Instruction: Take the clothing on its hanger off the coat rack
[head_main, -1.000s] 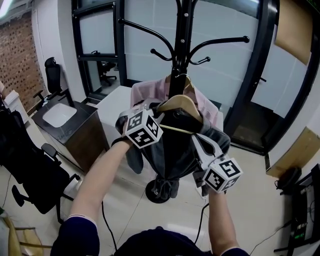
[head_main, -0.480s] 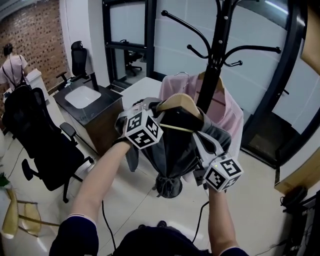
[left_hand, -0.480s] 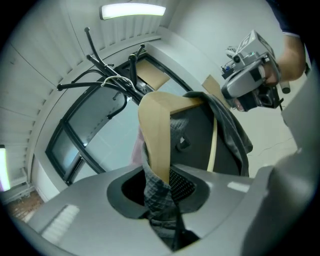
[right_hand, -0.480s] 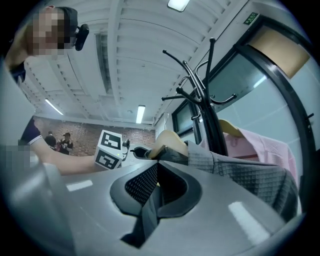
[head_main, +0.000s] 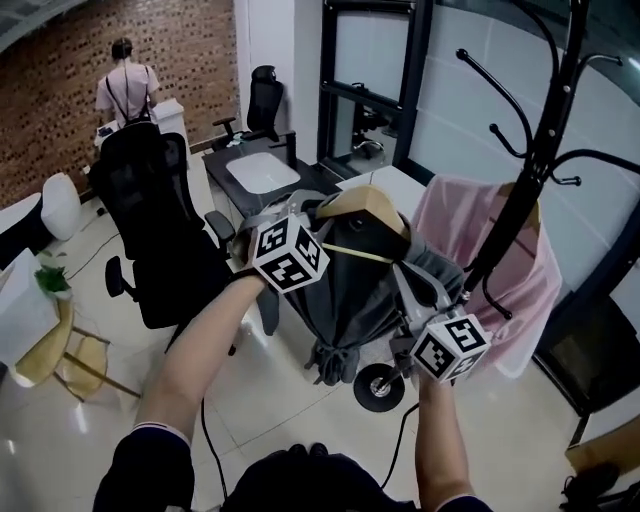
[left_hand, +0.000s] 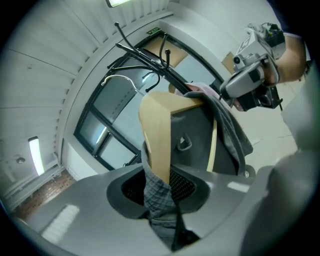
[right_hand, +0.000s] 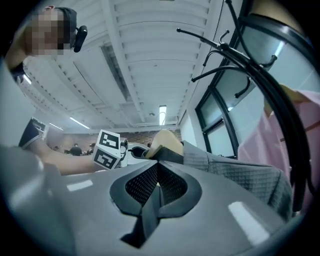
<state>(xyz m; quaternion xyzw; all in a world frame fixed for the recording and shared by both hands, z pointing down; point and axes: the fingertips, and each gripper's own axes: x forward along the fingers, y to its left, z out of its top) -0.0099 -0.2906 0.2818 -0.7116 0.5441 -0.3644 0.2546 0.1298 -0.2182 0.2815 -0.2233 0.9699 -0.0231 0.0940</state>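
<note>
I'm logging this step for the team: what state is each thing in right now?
grey garment: draped on wooden hanger, off coat rack
pink garment: hanging on the coat rack
coat rack: upright
left gripper: shut on grey garment and hanger
right gripper: shut on grey garment

Dark grey quilted garment, draped over a pale wooden hanger, held up in mid-air, kept clear of the tall black metal coat rack

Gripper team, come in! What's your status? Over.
Left gripper shut on wooden hanger and grey jacket. Right gripper shut on jacket fabric. Hanger held apart from coat rack. Pink garment close right, office chair left.
</note>
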